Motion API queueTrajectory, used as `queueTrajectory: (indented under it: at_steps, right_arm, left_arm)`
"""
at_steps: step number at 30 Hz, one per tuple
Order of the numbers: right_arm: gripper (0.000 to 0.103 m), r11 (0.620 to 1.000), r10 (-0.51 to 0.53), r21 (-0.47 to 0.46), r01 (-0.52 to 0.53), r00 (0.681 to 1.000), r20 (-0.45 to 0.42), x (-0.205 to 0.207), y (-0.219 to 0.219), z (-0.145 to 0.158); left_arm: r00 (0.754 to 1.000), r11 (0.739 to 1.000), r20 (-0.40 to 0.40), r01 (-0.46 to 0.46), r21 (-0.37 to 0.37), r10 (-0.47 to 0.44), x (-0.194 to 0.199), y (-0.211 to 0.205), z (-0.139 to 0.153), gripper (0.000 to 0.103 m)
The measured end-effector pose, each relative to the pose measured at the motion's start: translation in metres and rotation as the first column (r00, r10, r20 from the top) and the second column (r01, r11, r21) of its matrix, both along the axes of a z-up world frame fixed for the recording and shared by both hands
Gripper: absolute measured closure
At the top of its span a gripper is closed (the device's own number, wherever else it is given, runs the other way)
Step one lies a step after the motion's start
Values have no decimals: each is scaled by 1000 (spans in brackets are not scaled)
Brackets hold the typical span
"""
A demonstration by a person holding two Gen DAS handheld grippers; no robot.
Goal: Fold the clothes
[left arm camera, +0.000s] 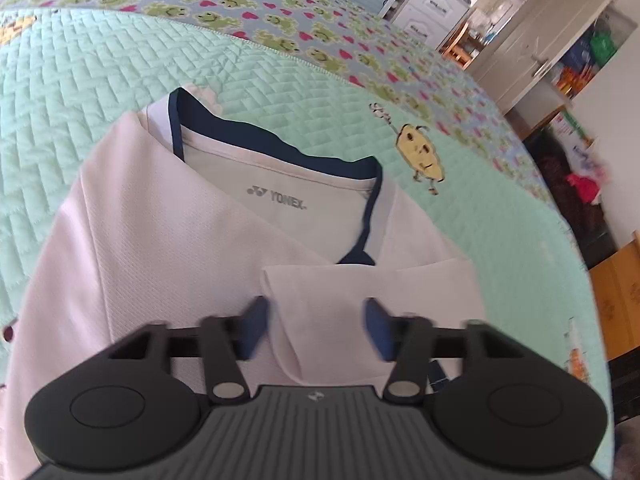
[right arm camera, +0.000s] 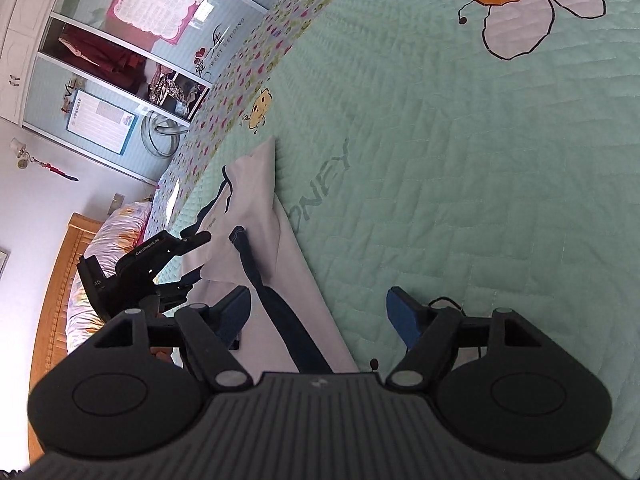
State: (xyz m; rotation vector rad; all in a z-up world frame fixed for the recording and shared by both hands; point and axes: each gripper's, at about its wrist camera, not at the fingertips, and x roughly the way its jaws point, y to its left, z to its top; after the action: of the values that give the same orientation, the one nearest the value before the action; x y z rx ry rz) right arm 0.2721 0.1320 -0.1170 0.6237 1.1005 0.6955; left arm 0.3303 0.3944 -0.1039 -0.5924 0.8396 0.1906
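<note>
A white Yonex shirt (left arm camera: 168, 216) with a navy collar (left arm camera: 240, 128) lies on the mint quilted bedspread (left arm camera: 80, 72), its sleeves folded in over the front. My left gripper (left arm camera: 316, 324) is open just above the folded sleeve (left arm camera: 360, 280), its blue pads either side of the cloth and holding nothing. In the right wrist view the shirt (right arm camera: 256, 200) lies to the left with a navy stripe (right arm camera: 280, 312) along it. My right gripper (right arm camera: 320, 316) is open over the shirt's edge. The left gripper (right arm camera: 168, 256) also shows there, over the shirt.
A frog-and-heart patterned sheet (left arm camera: 280, 20) borders the bedspread. A yellow cartoon figure (left arm camera: 420, 152) and a bee print (right arm camera: 528, 0) mark the quilt. Cabinets and clutter (left arm camera: 540, 40) stand beyond the bed. A wardrobe (right arm camera: 100, 60), pillow (right arm camera: 120, 232) and wooden headboard (right arm camera: 60, 280) lie left.
</note>
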Motion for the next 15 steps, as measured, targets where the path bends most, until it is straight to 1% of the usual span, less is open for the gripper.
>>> queueTrajectory:
  at_steps: [2,3,6,8,10,12,13,15]
  right_arm:
    - [28,1000,-1,-5,1,1000,1,1,1,-1]
    - [28,1000,-2,-7,2,1000,0,1,1,-2]
    - [28,1000,-9,-8,9,1000,-7,1,2,-5]
    - [28,1000,-7,-9,7,1000,-7,0,3,-6]
    - [28,1000,-4,-10,4,1000,-7,0,5,-7]
    - [27,1000,4,-4,-4,1000,-9,1,6,-6]
    - [27,1000,11,4,-11,1000,-9,1,8,-5]
    - [27,999,29,21,-29,1000,-9,2,11,-2]
  left_arm:
    - [1000,1000,1,26,8,-26,2,-2,3,89]
    - [999,999,1,39,11,-39,3,-3,5,91]
    - [993,992,47,107,63,-110,3,-17,21,98]
    - [981,984,112,144,104,-155,0,-30,40,99]
    - [970,982,176,149,116,-168,-4,-35,57,99]
    - [961,986,238,117,118,-142,-10,-32,73,99]
    - [957,989,267,81,121,-112,-16,-27,82,99]
    - [953,993,301,9,117,-44,-27,-14,94,99]
